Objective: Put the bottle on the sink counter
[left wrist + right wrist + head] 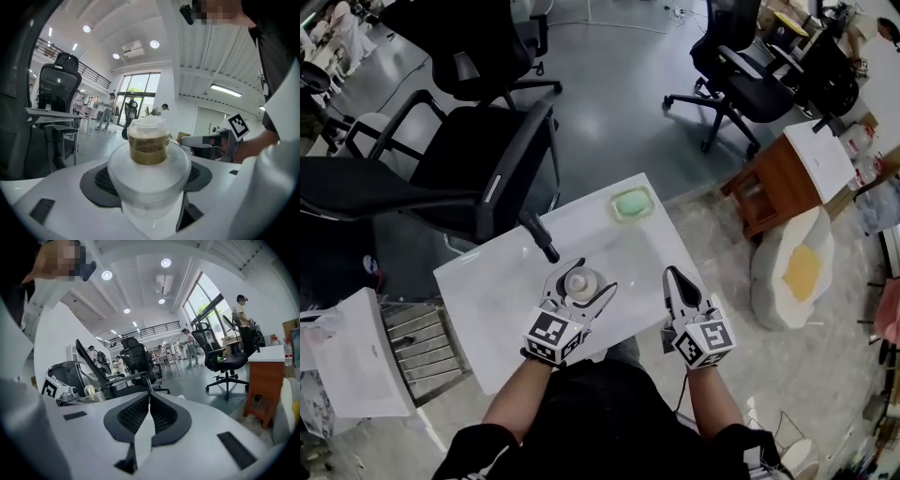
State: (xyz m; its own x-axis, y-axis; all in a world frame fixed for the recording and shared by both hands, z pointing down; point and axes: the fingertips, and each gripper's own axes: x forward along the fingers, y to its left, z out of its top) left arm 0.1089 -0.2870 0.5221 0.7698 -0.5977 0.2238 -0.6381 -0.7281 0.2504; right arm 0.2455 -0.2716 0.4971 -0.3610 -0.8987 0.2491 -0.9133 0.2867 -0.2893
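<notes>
- The left gripper (581, 286) is at the lower middle of the head view, and its jaws hold the bottle (578, 280) by its round, clear body.
- The bottle stands upright, with its pale cap on top and a brown band just under the cap.
- The bottle is over the white table (497, 291), near the table's front edge. I cannot tell if it touches the table.
- The right gripper (673, 275) is just right of the left one, also over the front of the table. Its jaws are pressed together with nothing between them.
- A black tap (539, 234) sticks up on the table, above and left of the bottle.
- A green dish (632, 203) sits at the table's far corner, well apart from the bottle.
- Black chairs (459, 178) stand on the floor beyond the table, at the upper left.
</notes>
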